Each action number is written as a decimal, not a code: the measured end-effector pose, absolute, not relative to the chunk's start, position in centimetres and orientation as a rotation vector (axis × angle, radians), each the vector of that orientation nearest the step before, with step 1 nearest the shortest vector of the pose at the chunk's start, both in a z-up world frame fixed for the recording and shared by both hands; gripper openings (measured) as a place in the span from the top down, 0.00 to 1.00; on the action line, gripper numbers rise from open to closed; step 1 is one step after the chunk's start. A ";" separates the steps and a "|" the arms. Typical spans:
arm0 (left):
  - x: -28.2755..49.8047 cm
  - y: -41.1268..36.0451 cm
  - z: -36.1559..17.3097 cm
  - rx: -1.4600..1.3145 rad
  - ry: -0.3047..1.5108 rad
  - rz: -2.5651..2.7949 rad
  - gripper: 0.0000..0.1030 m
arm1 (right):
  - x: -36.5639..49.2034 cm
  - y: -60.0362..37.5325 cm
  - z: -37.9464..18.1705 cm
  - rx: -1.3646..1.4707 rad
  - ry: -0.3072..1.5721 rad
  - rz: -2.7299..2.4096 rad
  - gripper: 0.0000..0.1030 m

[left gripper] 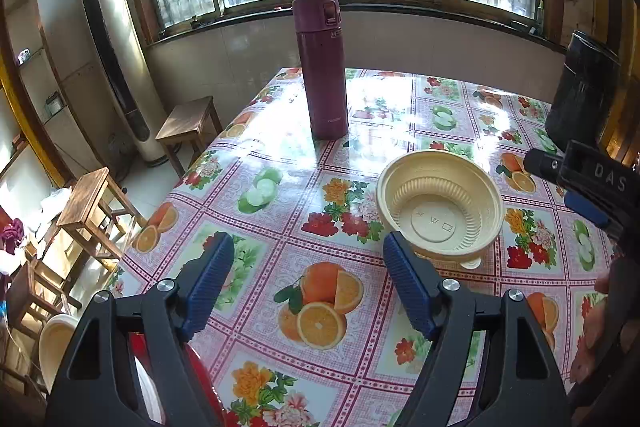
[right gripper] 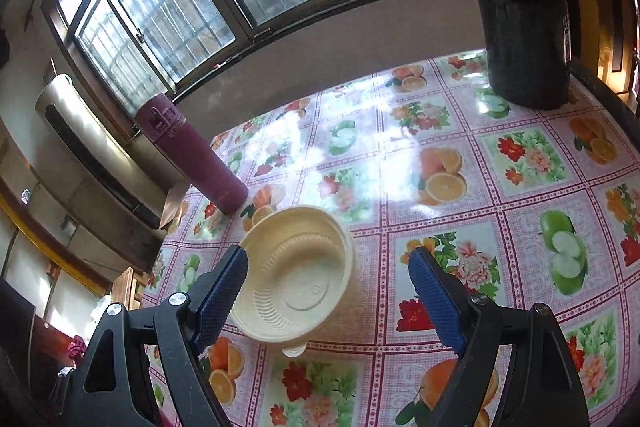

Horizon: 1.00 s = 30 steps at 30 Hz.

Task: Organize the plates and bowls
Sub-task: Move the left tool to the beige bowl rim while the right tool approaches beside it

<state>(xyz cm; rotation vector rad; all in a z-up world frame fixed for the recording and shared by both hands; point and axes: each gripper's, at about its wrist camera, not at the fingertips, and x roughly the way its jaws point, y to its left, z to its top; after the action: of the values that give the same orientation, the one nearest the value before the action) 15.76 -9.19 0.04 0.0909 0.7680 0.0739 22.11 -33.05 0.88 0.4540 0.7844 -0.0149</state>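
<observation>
A cream plastic bowl (left gripper: 440, 203) stands upright on the fruit-patterned tablecloth (left gripper: 320, 195); it looks like a nested stack with small tabs at its front. My left gripper (left gripper: 308, 251) is open and empty, hovering above the cloth to the left of the bowl, its right finger close to the bowl's near rim. My right gripper (right gripper: 328, 267) is open above the same bowl (right gripper: 296, 271), with the left finger by its left rim. The right gripper also shows in the left wrist view (left gripper: 580, 183). A red plate (left gripper: 200, 379) and a cream bowl (left gripper: 56, 343) sit low under the left gripper.
A purple thermos (left gripper: 322, 67) stands upright behind the bowl, also in the right wrist view (right gripper: 192, 155). A black cylinder (right gripper: 520, 23) stands at the far right of the table. Wooden stools (left gripper: 188, 127) and a standing air conditioner (left gripper: 116, 59) are off the table's left edge.
</observation>
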 end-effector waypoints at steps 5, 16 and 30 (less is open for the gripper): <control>20.3 -9.8 -1.5 0.044 0.884 0.100 0.25 | 23.1 -35.1 -2.0 0.521 0.846 -0.009 0.18; 25.1 -11.0 -4.7 -0.006 1.001 0.144 0.25 | 24.1 -36.3 -5.1 0.680 0.865 0.038 0.18; 24.9 -12.2 -5.7 -0.009 0.957 0.127 0.25 | 24.9 -35.5 -6.2 0.708 0.861 0.042 0.19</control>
<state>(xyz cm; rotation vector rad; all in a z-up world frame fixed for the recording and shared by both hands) 24.89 -12.19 -5.66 -0.0087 0.9573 0.1265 24.86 -35.55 -6.17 0.7082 0.8611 0.0424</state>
